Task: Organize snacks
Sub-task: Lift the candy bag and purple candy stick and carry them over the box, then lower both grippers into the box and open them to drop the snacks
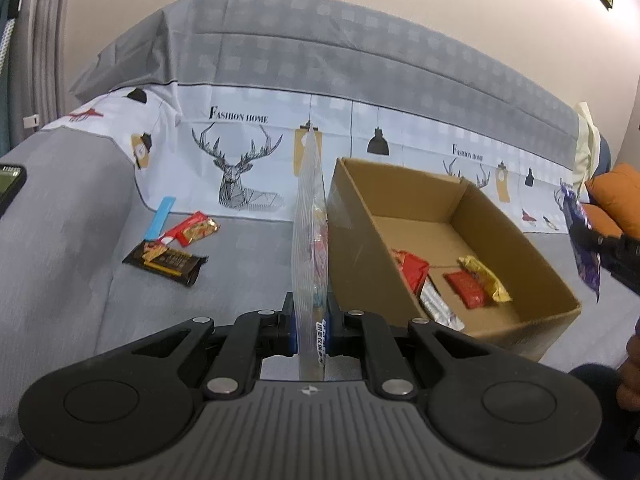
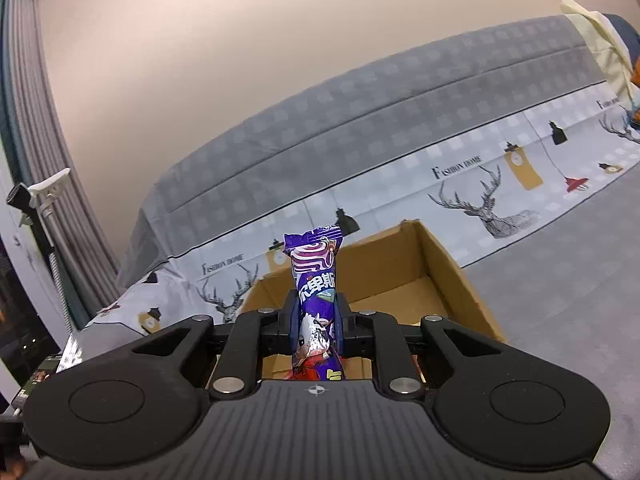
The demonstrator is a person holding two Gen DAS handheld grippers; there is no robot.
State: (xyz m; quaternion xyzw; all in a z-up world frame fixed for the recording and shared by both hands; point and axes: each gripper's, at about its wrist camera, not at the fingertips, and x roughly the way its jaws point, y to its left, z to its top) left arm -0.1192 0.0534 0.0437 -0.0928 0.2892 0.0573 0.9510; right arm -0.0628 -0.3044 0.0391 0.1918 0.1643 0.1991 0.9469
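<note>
My left gripper (image 1: 311, 322) is shut on a clear plastic snack bag (image 1: 310, 216), held upright just left of the open cardboard box (image 1: 360, 248). The box holds a red packet (image 1: 466, 289), a yellow wrapper (image 1: 486, 278) and another red-and-silver snack (image 1: 416, 274). My right gripper (image 2: 316, 320) is shut on a purple snack packet (image 2: 316, 280), held above the near edge of the box (image 2: 452, 268). That gripper and purple packet (image 1: 582, 240) also show at the right edge of the left wrist view.
On the grey sofa seat left of the box lie a dark brown bar (image 1: 166, 262), a red-orange packet (image 1: 196, 229) and a blue stick (image 1: 160, 218). A deer-print cover drapes the sofa back (image 1: 240, 176). An orange cushion (image 1: 616, 196) sits at right. A phone (image 1: 10, 184) lies at left.
</note>
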